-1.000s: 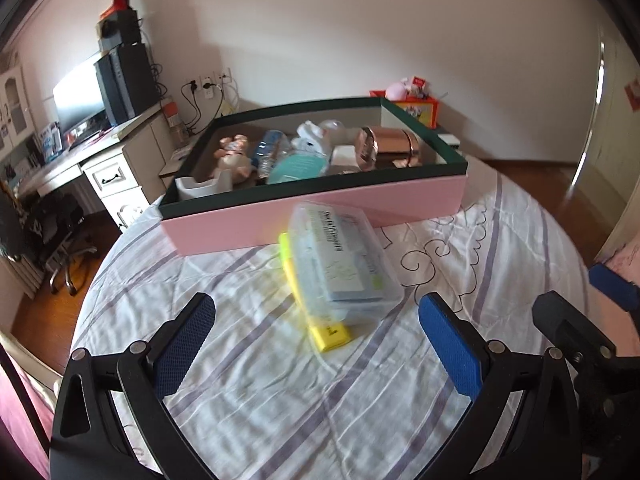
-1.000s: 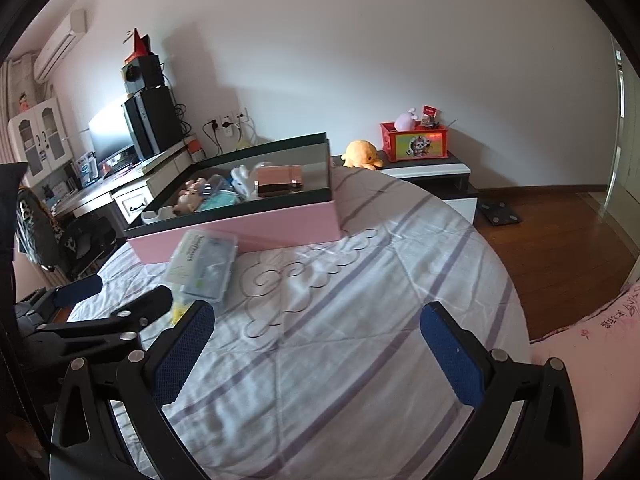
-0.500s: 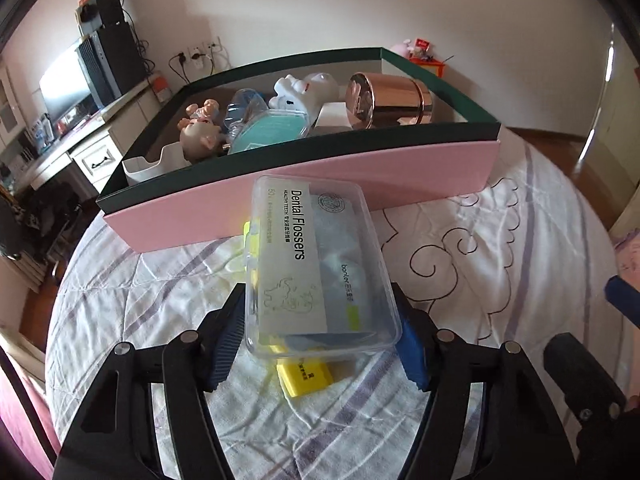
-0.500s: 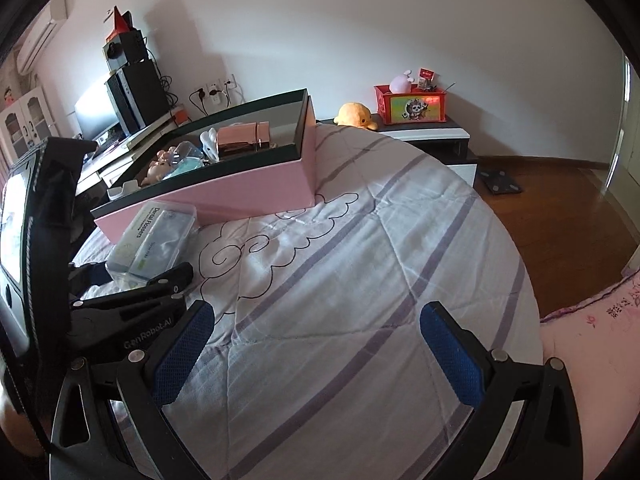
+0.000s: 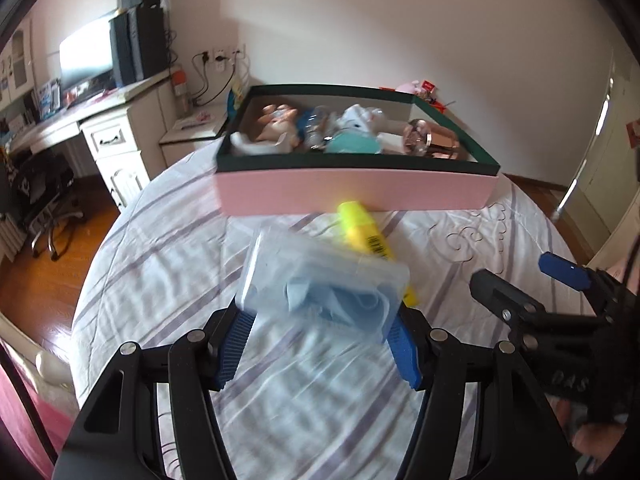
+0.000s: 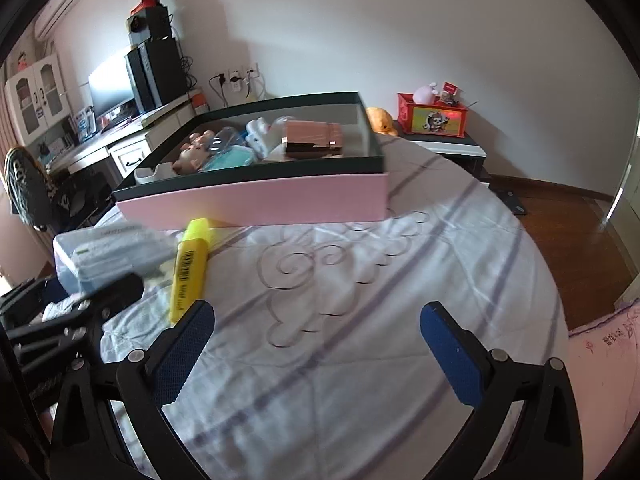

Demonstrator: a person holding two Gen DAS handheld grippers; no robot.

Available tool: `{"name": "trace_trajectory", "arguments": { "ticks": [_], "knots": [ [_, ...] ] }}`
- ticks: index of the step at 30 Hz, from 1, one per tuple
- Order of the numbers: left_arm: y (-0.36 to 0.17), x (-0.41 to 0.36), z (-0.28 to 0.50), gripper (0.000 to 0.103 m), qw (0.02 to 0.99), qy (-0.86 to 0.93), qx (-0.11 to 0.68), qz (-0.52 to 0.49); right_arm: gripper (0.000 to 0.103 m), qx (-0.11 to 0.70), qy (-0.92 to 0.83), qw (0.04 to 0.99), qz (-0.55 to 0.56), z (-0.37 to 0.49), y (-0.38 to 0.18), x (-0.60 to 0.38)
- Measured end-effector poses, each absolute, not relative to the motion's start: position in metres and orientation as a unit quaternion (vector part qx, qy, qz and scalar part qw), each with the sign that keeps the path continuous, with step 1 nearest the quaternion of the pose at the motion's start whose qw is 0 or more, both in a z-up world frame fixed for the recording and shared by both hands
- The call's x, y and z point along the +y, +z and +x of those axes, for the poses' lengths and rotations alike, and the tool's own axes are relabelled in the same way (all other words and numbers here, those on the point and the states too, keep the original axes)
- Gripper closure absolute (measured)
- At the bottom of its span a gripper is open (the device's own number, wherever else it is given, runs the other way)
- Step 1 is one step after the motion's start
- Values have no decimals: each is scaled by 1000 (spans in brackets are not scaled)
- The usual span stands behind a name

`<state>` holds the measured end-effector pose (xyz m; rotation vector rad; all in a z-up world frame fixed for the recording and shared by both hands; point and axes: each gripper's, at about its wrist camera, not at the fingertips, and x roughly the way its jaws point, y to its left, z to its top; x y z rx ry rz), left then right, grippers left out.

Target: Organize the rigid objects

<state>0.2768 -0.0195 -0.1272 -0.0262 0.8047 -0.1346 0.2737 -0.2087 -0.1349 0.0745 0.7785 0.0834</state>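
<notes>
My left gripper is shut on a clear plastic dental flosser box and holds it lifted above the bed; the box also shows in the right wrist view. A yellow highlighter lies on the striped bedsheet just in front of the pink box with a dark green rim, which holds several toys and a rose-gold case. My right gripper is open and empty over the sheet, to the right of the highlighter.
A white desk with a monitor and speakers stands at the left. A red bin sits on a low stand behind the bed. A wooden floor lies right of the bed edge.
My left gripper has lifted the flosser box off the yellow highlighter and pulled back, so the highlighter now lies uncovered. The right gripper has swung towards the pink box.
</notes>
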Motion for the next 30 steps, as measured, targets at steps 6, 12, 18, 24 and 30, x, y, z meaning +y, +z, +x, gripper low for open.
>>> {"name": "trace_trajectory", "arguments": {
  "ticks": [6,12,18,24,30],
  "knots": [
    [-145,13,270,53,907,-53,415,-40,0,398,60,915,6,291,-141,-168],
    [-158,16,282,45,902,-50,428,-30,6,430,77,899,-22,316,-156,-136],
    [-160,11,304,19,897,-54,439,-17,29,445,84,891,-28,334,-164,-131],
    [-160,5,321,42,899,-64,433,0,58,437,107,892,-46,340,-162,-131],
    [-157,-6,309,81,897,-96,431,7,76,431,114,895,-26,329,-159,-141]
  ]
}}
